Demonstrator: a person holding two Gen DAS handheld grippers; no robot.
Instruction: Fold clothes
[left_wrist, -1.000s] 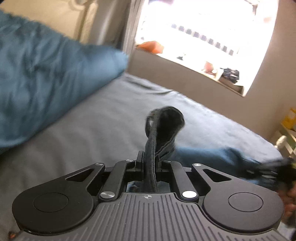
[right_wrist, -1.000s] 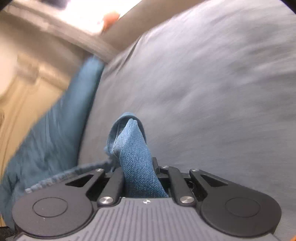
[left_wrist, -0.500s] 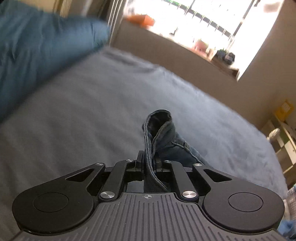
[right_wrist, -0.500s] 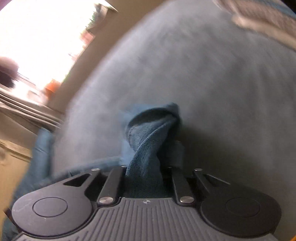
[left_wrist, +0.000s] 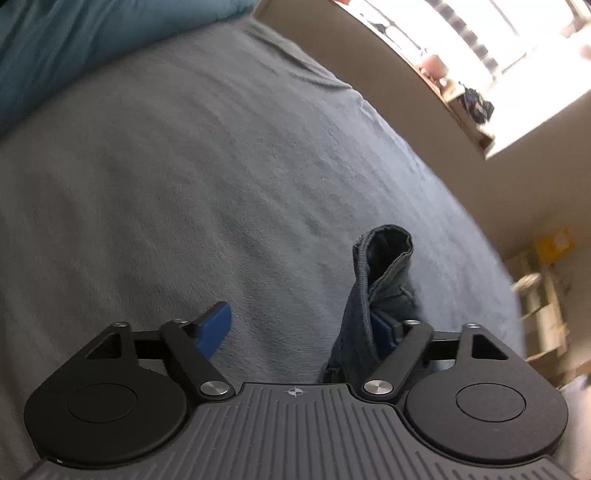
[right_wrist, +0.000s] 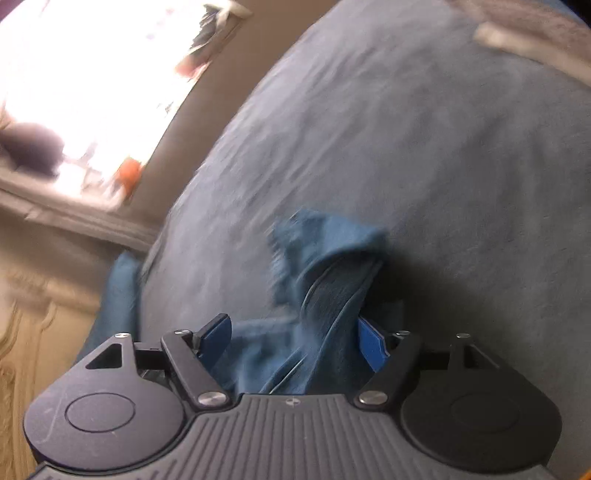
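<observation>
both grippers' fingers just opened: jeans (left_wrist: 373, 295) slack against left gripper (left_wrist: 295, 328) right finger, bunched between right gripper (right_wrist: 295, 336) fingers, on bed (left_wrist: 184, 184).

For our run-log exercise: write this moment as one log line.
left gripper: just opened, jeans against one finger | right gripper: just opened, denim loose between fingers | surface: grey bed
</observation>
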